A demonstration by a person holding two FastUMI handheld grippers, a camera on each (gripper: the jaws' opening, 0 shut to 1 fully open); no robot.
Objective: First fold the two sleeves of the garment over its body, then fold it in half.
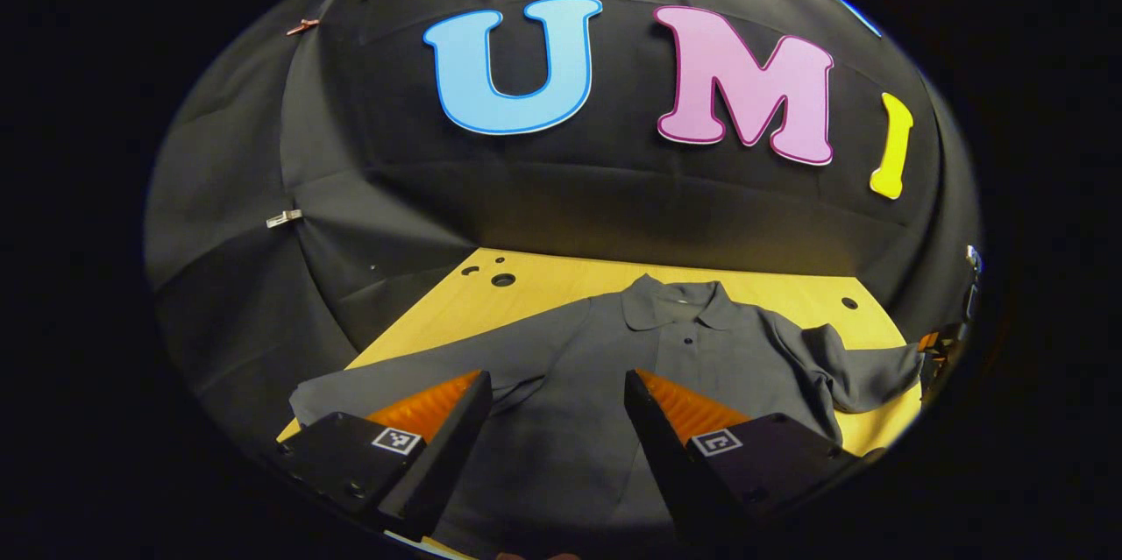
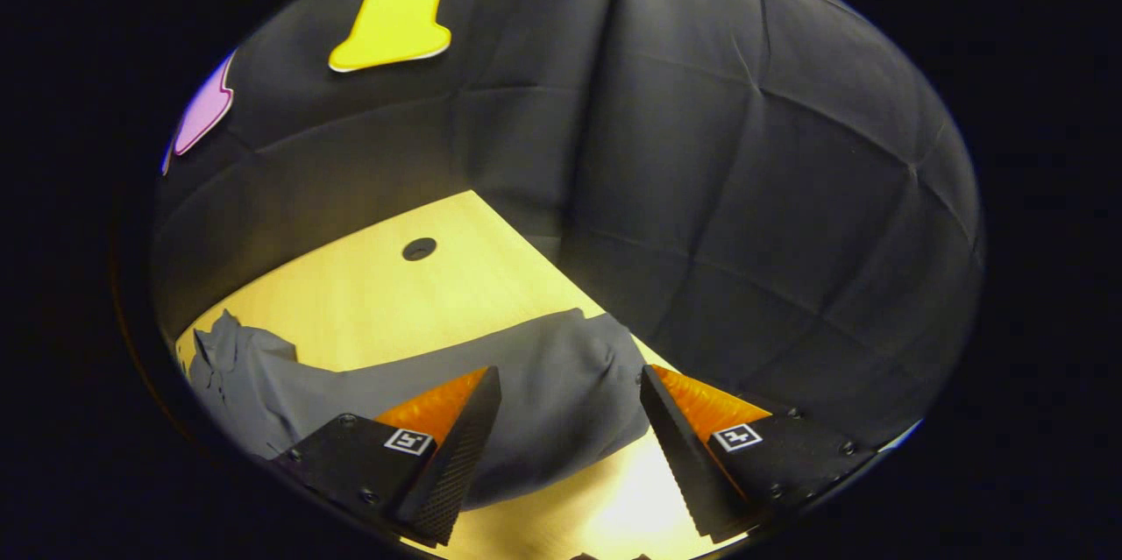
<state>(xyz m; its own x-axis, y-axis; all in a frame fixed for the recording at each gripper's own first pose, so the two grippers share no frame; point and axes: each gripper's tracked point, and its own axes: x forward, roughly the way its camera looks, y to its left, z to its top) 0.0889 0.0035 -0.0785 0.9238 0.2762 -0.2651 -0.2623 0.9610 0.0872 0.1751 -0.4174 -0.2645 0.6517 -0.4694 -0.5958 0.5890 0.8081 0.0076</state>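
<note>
A dark grey polo shirt [image 1: 605, 367] lies flat on the wooden table [image 1: 561, 275], collar toward the far wall. Its left sleeve [image 1: 394, 372] stretches out straight; its right sleeve [image 1: 863, 372] is rumpled near the table's right edge. My left gripper [image 1: 556, 398] hovers open over the shirt's chest, nothing between its fingers. In the right gripper view, the end of a sleeve [image 2: 561, 393] lies on the table [image 2: 368, 297] between and beyond the fingers of my right gripper [image 2: 570, 398], which is open above it. The collar area [image 2: 228, 350] shows at the left.
Black cloth walls close the booth behind and beside the table. Round holes [image 1: 503, 280] [image 2: 419, 248] mark the tabletop near its far edge. Bare wood lies beyond the shirt and at the front right corner.
</note>
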